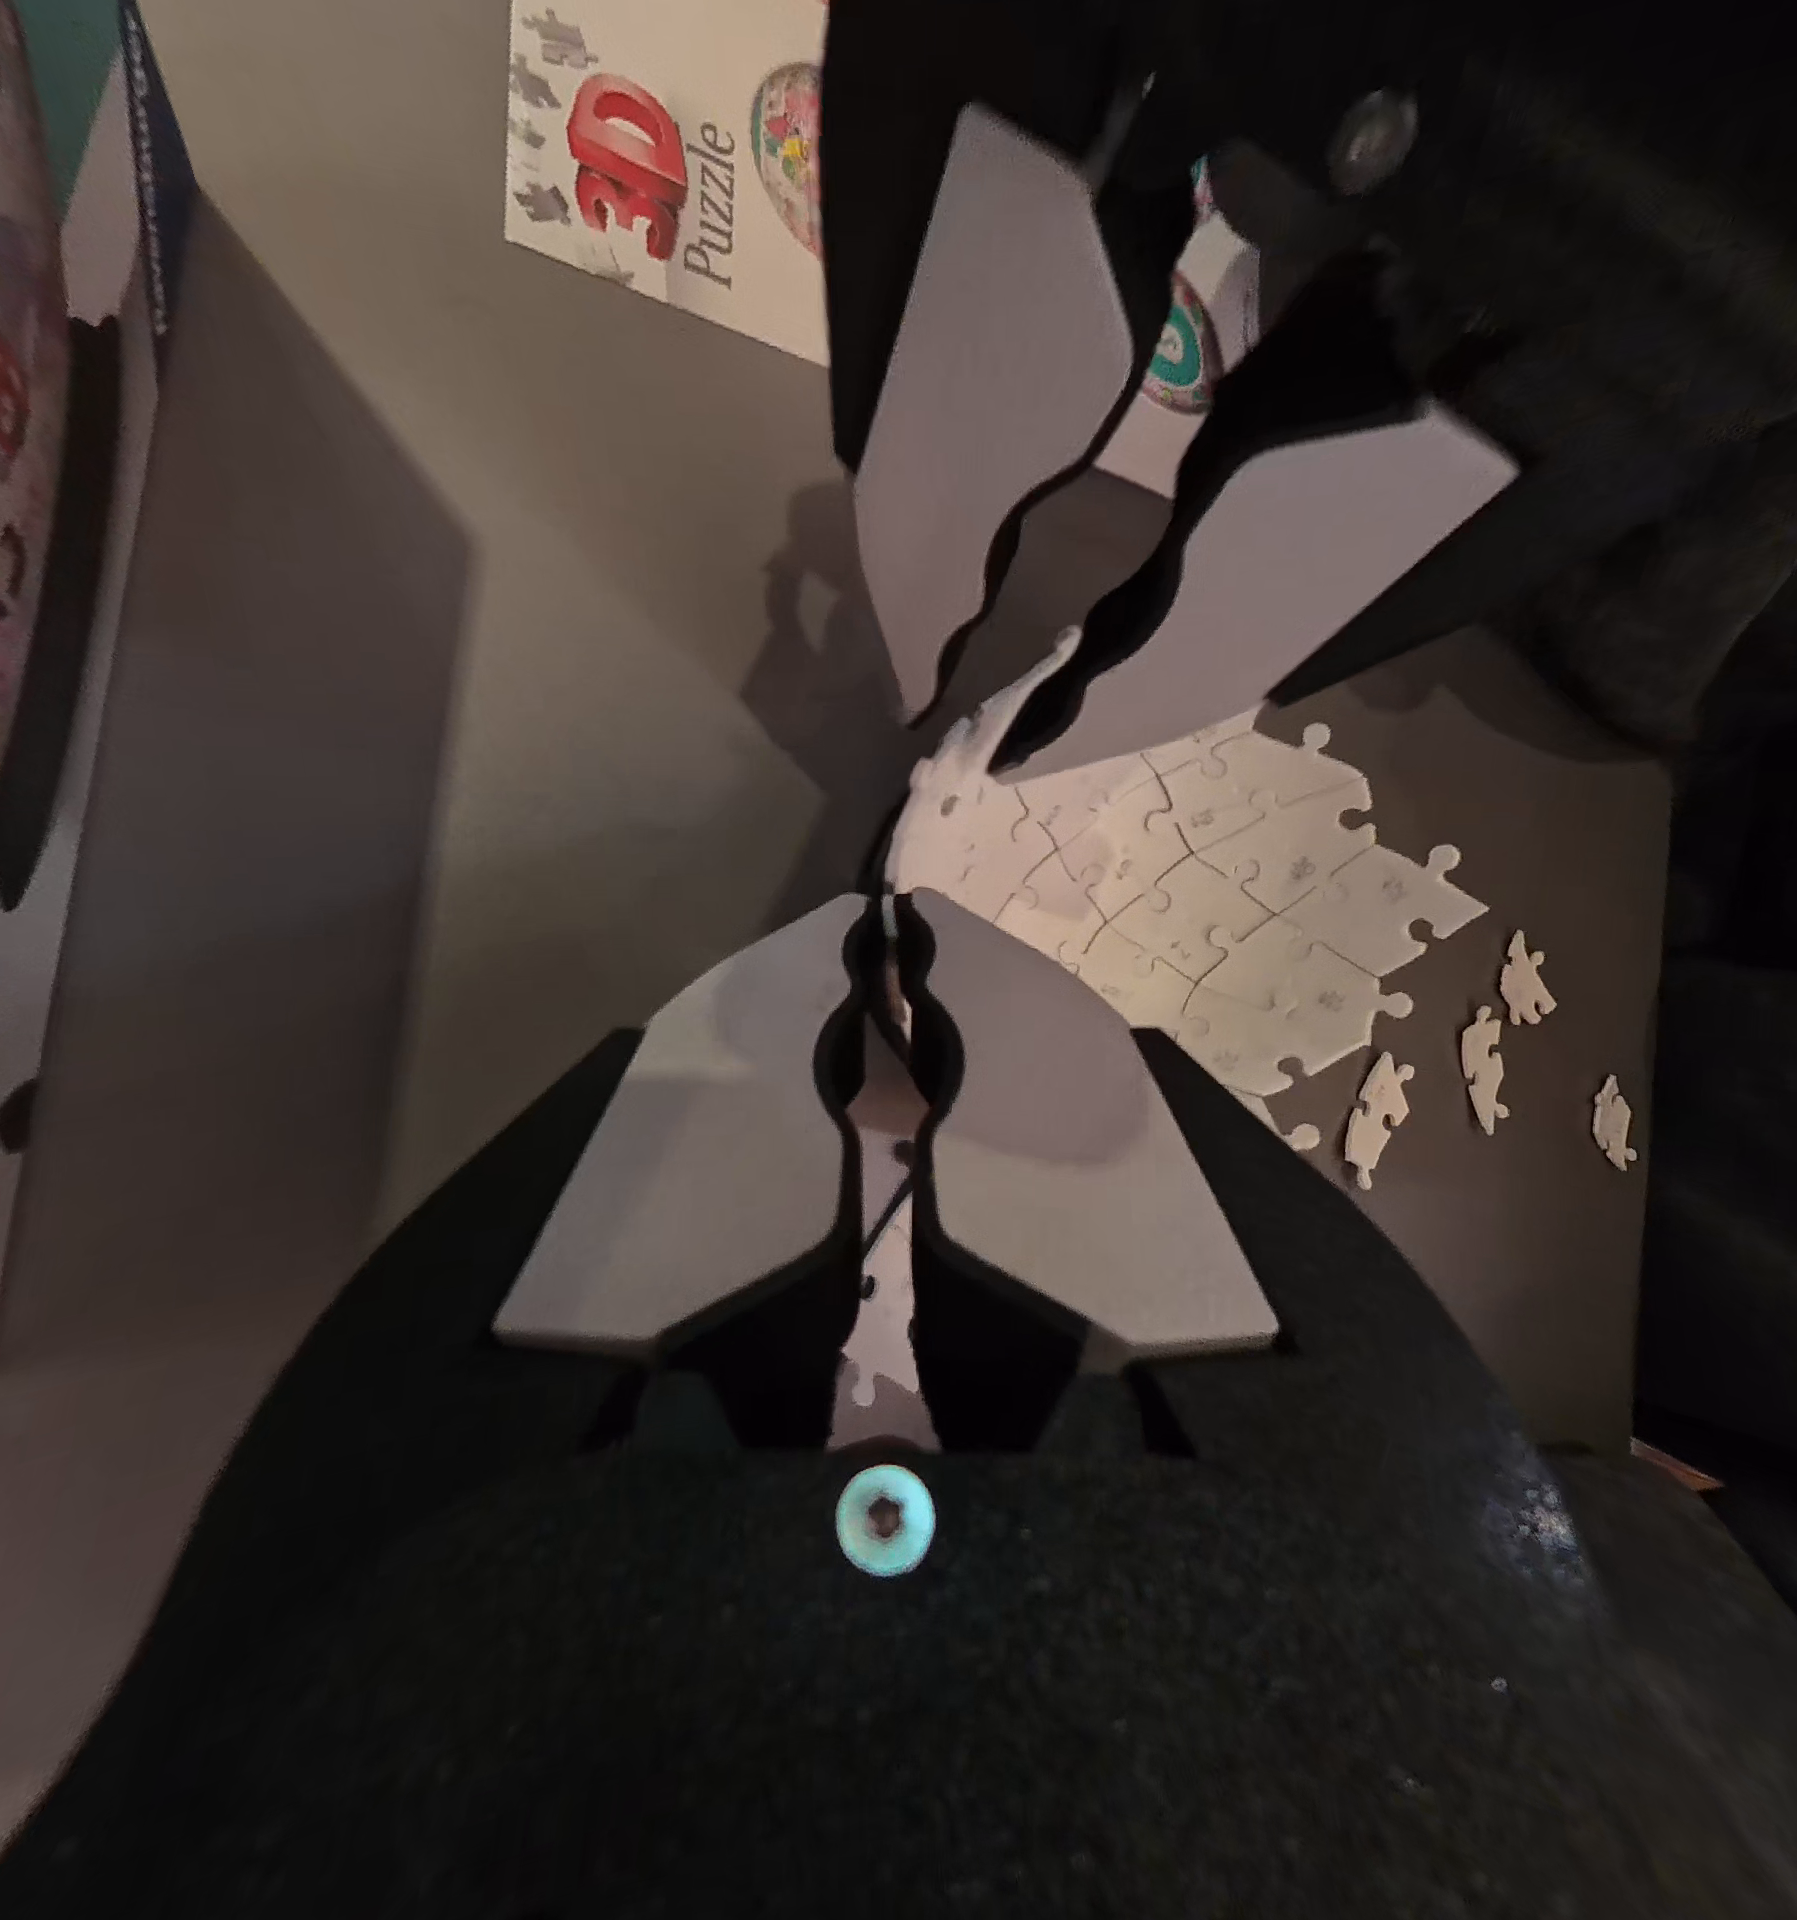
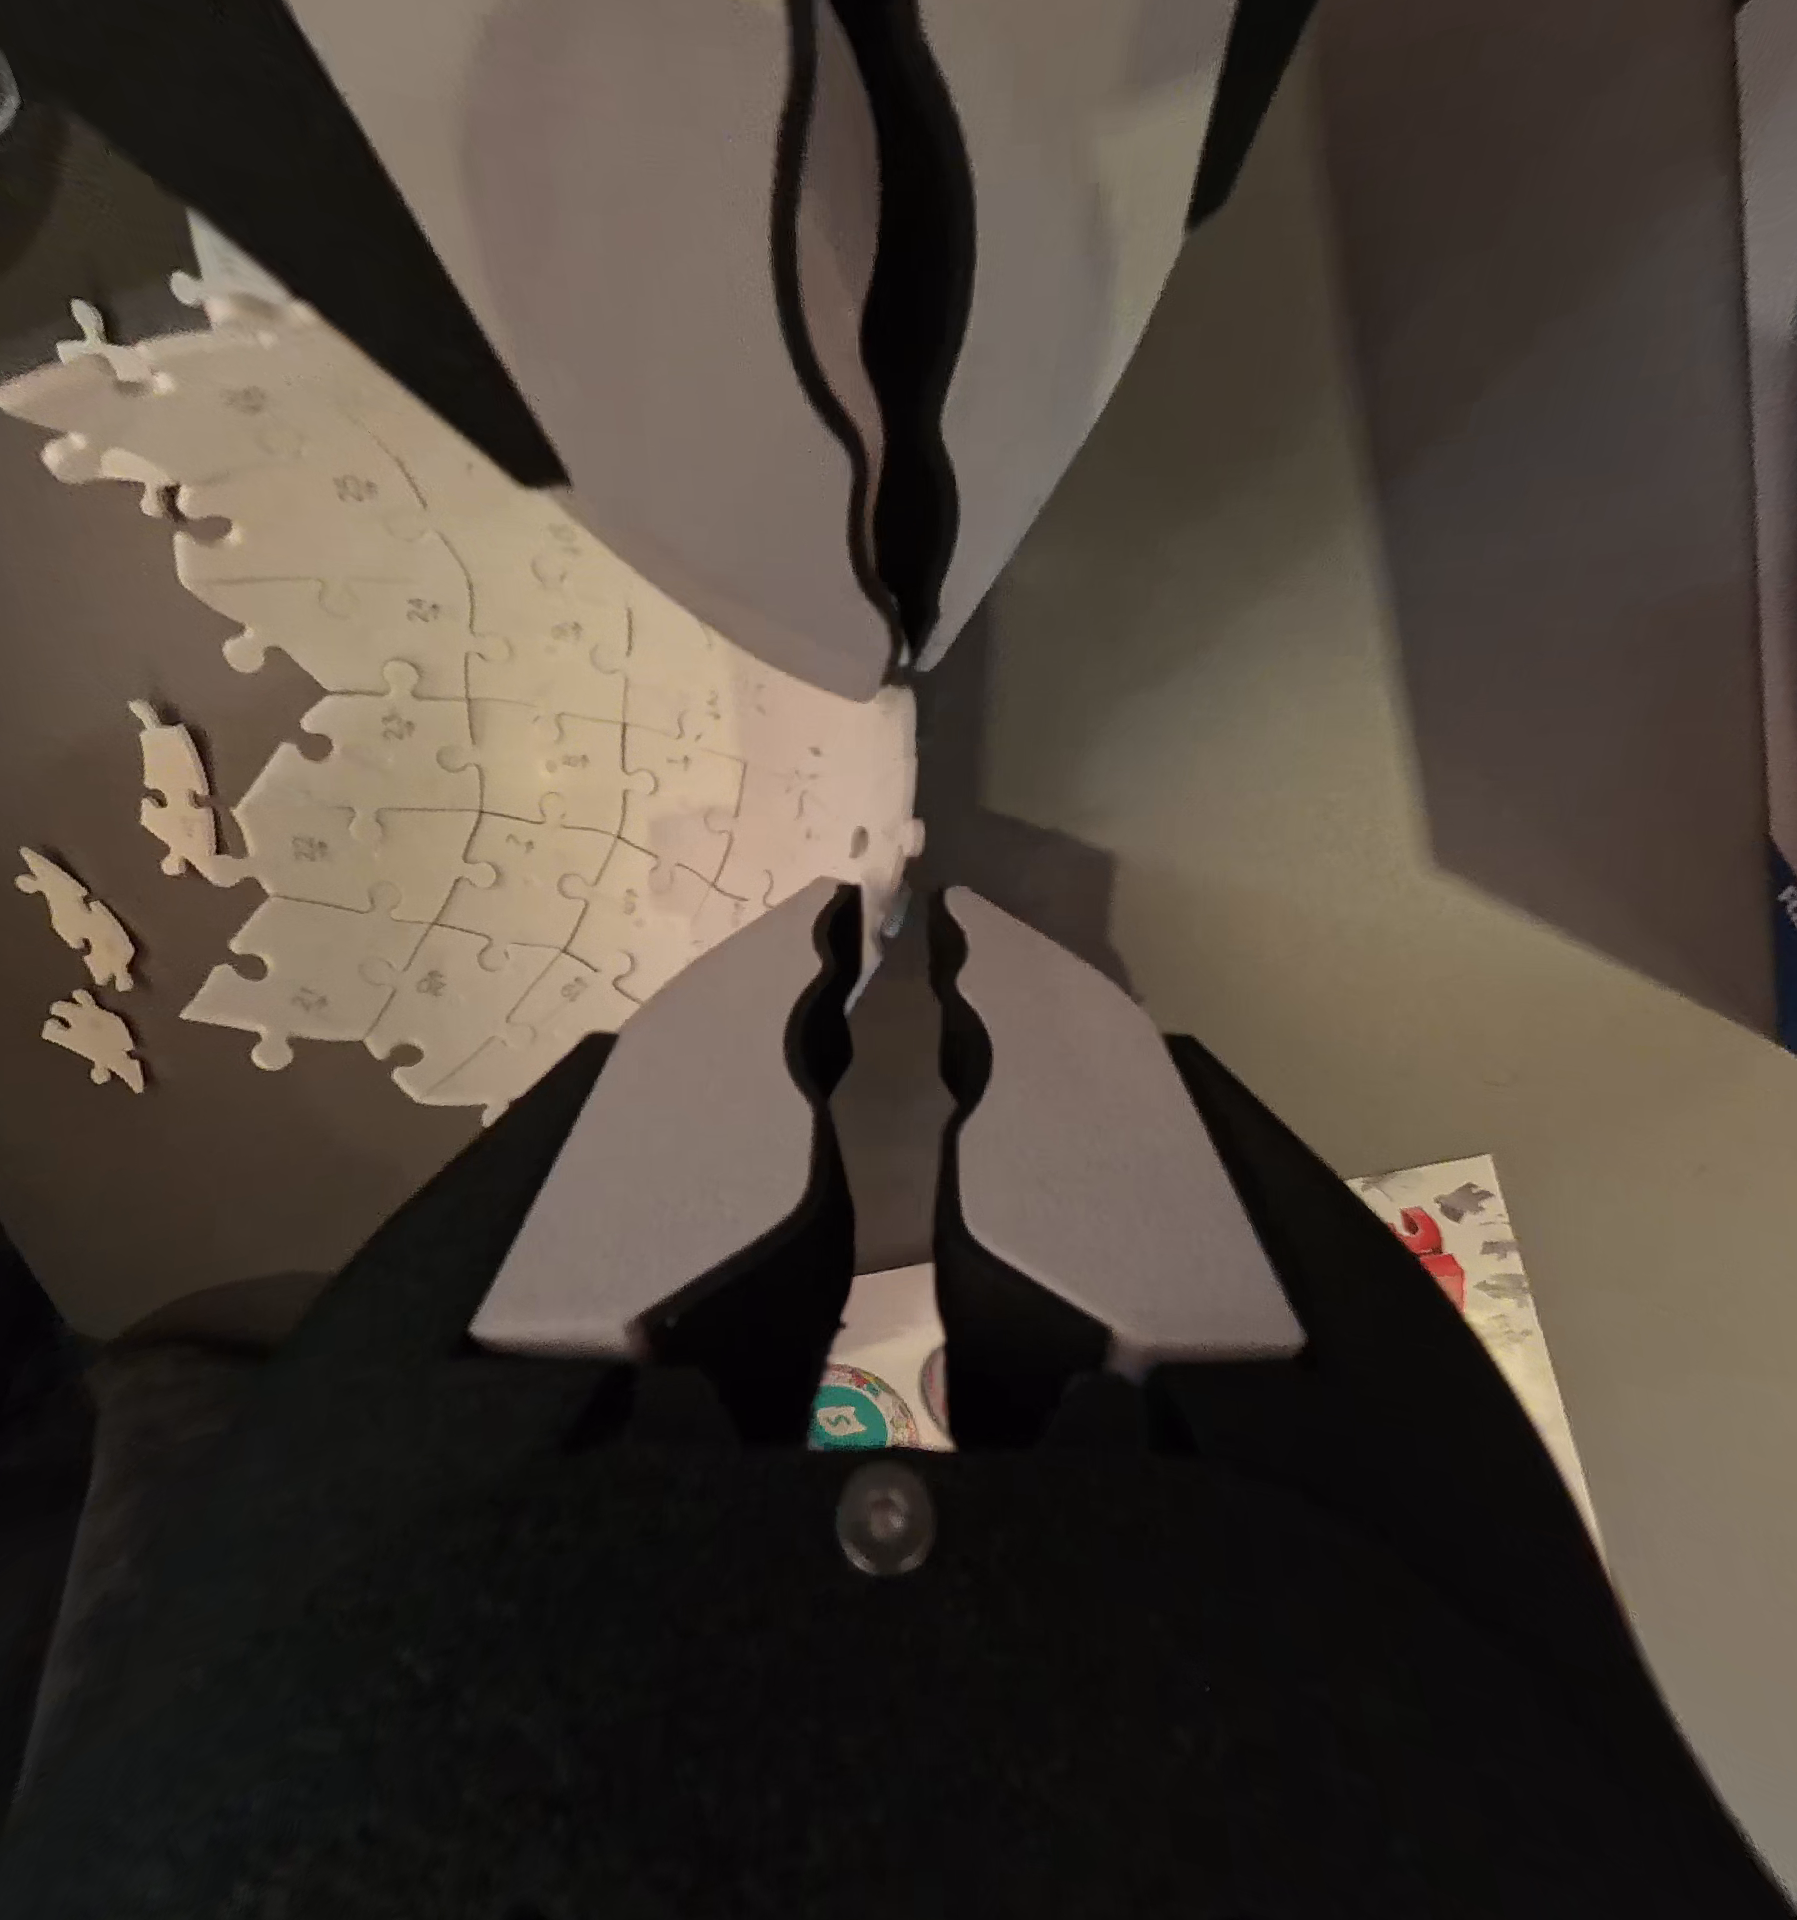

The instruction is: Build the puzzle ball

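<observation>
At nine o'clock in the left wrist view stands the puzzle box (image 1: pixel 32 623) on the grey desk (image 1: pixel 582 582). At centre, the left gripper (image 1: pixel 889 914) is clenched on the edge of the assembled puzzle section (image 1: pixel 1216 904), white side up. From twelve o'clock the right gripper (image 1: pixel 987 738) pinches the same edge just beside it. At three o'clock, loose puzzle pieces (image 1: pixel 1483 1065) lie near the section's rim. An instruction leaflet (image 1: pixel 665 166) lies at eleven.

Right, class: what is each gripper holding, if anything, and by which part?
Both hold the assembled white puzzle section by one edge. The left gripper and the right gripper pinch that rim close together, jaws almost shut.
</observation>
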A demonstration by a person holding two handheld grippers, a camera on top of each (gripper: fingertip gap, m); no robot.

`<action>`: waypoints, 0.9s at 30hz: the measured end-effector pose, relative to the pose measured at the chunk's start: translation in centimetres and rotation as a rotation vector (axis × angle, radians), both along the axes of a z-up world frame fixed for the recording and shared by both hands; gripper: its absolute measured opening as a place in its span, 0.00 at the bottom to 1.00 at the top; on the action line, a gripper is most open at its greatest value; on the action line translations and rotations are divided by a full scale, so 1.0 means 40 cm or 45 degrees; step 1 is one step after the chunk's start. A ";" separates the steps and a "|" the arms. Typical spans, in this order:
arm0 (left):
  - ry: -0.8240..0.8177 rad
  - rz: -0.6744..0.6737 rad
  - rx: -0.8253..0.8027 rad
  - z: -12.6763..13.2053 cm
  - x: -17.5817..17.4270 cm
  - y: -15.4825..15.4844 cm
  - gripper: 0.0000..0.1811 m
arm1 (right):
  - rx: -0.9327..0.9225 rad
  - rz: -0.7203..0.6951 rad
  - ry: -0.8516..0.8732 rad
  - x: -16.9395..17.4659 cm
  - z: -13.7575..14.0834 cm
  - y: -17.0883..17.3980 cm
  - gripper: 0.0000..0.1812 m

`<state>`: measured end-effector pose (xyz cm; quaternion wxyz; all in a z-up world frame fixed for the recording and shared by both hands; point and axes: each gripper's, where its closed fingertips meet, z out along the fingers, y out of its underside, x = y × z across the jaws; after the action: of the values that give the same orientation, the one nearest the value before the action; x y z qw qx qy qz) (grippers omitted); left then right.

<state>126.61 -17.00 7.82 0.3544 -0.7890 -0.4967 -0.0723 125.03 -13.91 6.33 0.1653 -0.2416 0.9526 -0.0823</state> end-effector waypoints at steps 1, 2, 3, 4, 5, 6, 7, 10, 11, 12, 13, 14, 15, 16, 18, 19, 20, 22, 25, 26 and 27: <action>-0.002 0.004 -0.001 -0.001 0.000 -0.001 0.01 | 0.002 -0.002 -0.009 0.000 0.002 0.003 0.09; -0.004 0.004 0.000 -0.001 0.001 -0.001 0.01 | 0.014 -0.006 -0.027 0.003 0.004 0.008 0.09; -0.004 0.005 -0.003 -0.002 0.001 -0.001 0.01 | 0.020 -0.011 -0.032 0.003 0.005 0.010 0.08; -0.005 0.009 -0.012 -0.003 0.001 -0.002 0.01 | 0.020 -0.018 -0.026 0.001 0.005 0.011 0.08; -0.006 0.011 -0.020 -0.004 0.001 -0.003 0.01 | 0.029 -0.019 -0.027 0.002 0.003 0.015 0.07; -0.005 0.014 -0.032 -0.005 0.000 -0.004 0.01 | 0.040 -0.021 -0.021 0.001 0.001 0.018 0.06; -0.001 0.019 -0.049 -0.005 -0.001 -0.006 0.01 | 0.048 -0.029 -0.005 -0.004 -0.003 0.020 0.05; 0.005 0.024 -0.099 -0.005 -0.003 -0.009 0.01 | 0.064 -0.069 -0.043 -0.004 -0.002 0.018 0.03; 0.005 0.022 -0.118 -0.005 -0.001 -0.009 0.01 | 0.068 -0.083 -0.056 -0.004 -0.002 0.017 0.03; 0.008 0.021 -0.132 -0.004 -0.001 -0.009 0.01 | 0.074 -0.092 -0.067 -0.003 -0.002 0.017 0.03; 0.011 0.022 -0.147 -0.003 -0.002 -0.009 0.01 | 0.074 -0.094 -0.072 -0.003 -0.002 0.017 0.03; 0.013 0.023 -0.160 -0.003 -0.002 -0.010 0.01 | 0.071 -0.091 -0.071 -0.003 -0.001 0.017 0.02; 0.015 0.025 -0.170 -0.002 -0.002 -0.011 0.01 | 0.068 -0.089 -0.066 -0.003 -0.001 0.018 0.02; 0.014 0.028 -0.175 -0.001 -0.002 -0.012 0.01 | 0.065 -0.088 -0.062 -0.003 -0.001 0.017 0.02; 0.014 0.031 -0.197 -0.001 -0.001 -0.017 0.01 | 0.060 -0.085 -0.064 -0.002 0.000 0.017 0.02; 0.014 0.031 -0.200 -0.001 -0.001 -0.017 0.01 | 0.058 -0.083 -0.062 -0.003 0.000 0.017 0.02; 0.017 0.031 -0.204 -0.001 -0.001 -0.017 0.01 | 0.055 -0.081 -0.062 -0.002 0.000 0.017 0.02; 0.016 0.033 -0.197 -0.002 -0.003 -0.015 0.01 | 0.051 -0.077 -0.064 -0.002 0.000 0.017 0.02; 0.015 0.037 -0.189 -0.004 -0.006 -0.013 0.01 | 0.052 -0.076 -0.070 -0.002 -0.002 0.017 0.02; 0.016 0.040 -0.192 -0.005 -0.007 -0.013 0.01 | 0.050 -0.076 -0.074 -0.002 -0.003 0.017 0.02; 0.016 0.044 -0.190 -0.006 -0.008 -0.013 0.01 | 0.050 -0.074 -0.076 -0.002 -0.004 0.017 0.02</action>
<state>126.31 -17.51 7.60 0.2987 -0.8050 -0.5120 -0.0240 124.95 -13.22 6.17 0.1959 -0.2078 0.9554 -0.0754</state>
